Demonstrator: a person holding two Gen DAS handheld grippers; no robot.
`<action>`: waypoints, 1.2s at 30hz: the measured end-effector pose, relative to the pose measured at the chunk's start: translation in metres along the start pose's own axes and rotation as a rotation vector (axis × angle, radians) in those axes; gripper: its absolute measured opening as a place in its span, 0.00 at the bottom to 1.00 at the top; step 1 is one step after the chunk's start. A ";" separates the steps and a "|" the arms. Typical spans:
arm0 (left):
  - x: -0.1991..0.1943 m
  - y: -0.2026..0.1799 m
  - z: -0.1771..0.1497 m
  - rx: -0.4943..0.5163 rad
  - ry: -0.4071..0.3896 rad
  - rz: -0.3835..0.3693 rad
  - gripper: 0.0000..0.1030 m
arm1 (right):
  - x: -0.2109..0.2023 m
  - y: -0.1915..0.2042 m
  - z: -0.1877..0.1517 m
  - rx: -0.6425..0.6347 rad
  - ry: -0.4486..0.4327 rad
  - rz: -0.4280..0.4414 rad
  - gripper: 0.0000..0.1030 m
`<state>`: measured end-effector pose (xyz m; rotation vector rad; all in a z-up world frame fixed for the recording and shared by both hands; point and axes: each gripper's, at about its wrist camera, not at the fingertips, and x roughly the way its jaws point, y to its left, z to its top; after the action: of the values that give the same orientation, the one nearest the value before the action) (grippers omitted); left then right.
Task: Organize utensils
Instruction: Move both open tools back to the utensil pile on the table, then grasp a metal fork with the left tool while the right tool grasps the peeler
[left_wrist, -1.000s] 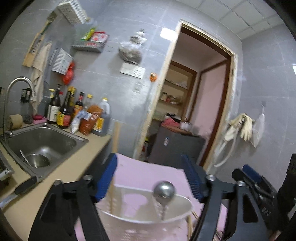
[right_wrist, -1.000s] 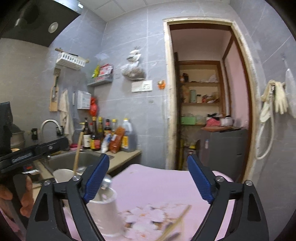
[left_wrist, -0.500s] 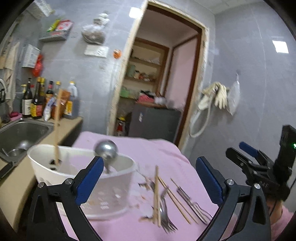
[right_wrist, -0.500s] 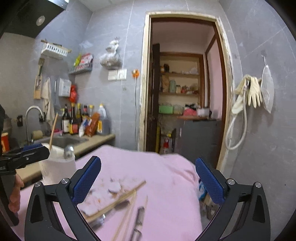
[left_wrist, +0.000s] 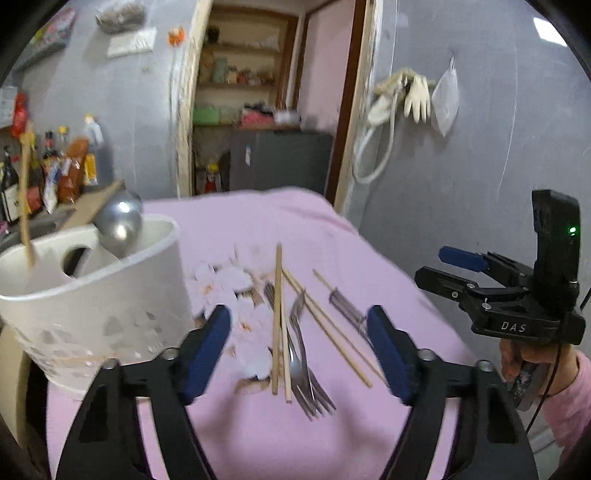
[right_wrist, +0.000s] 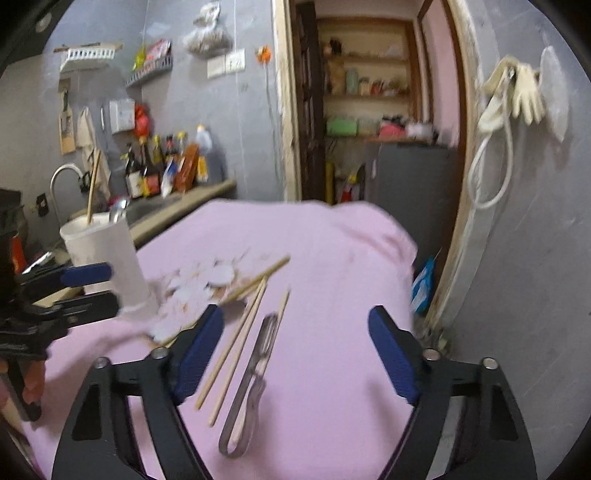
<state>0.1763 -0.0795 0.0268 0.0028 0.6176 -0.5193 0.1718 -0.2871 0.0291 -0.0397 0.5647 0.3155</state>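
A white utensil holder (left_wrist: 92, 295) stands at the left of the pink table cloth (left_wrist: 295, 435); a metal ladle (left_wrist: 119, 223) and a wooden chopstick (left_wrist: 25, 206) stick up in it. Wooden chopsticks (left_wrist: 277, 317) and metal forks (left_wrist: 301, 365) lie loose on the cloth. My left gripper (left_wrist: 299, 347) is open and empty above them. My right gripper (right_wrist: 295, 350) is open and empty over a fork (right_wrist: 255, 373) and chopsticks (right_wrist: 240, 339). The holder also shows in the right wrist view (right_wrist: 107, 266). The right gripper shows at the right of the left wrist view (left_wrist: 454, 269).
A kitchen counter with bottles (right_wrist: 166, 170) and a sink tap (right_wrist: 64, 173) lies to the left. An open doorway (right_wrist: 369, 110) with shelves is behind the table. White floral print (left_wrist: 236, 295) marks the cloth. Gloves and a hose (left_wrist: 402, 96) hang on the right wall.
Both grippers have swung right and tilted down, away from the holder toward the loose chopsticks and forks. Both stay open and empty.
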 end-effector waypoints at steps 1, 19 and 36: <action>0.005 0.001 -0.002 -0.004 0.025 -0.007 0.58 | 0.003 0.001 -0.002 -0.004 0.020 0.012 0.67; 0.095 0.016 0.015 0.005 0.228 -0.022 0.25 | 0.044 0.010 -0.030 -0.032 0.289 0.101 0.21; 0.119 0.028 0.023 -0.024 0.293 0.001 0.02 | 0.024 -0.016 -0.023 0.019 0.230 -0.009 0.05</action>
<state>0.2839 -0.1131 -0.0246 0.0572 0.9098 -0.5140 0.1835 -0.2989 -0.0039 -0.0604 0.7952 0.2984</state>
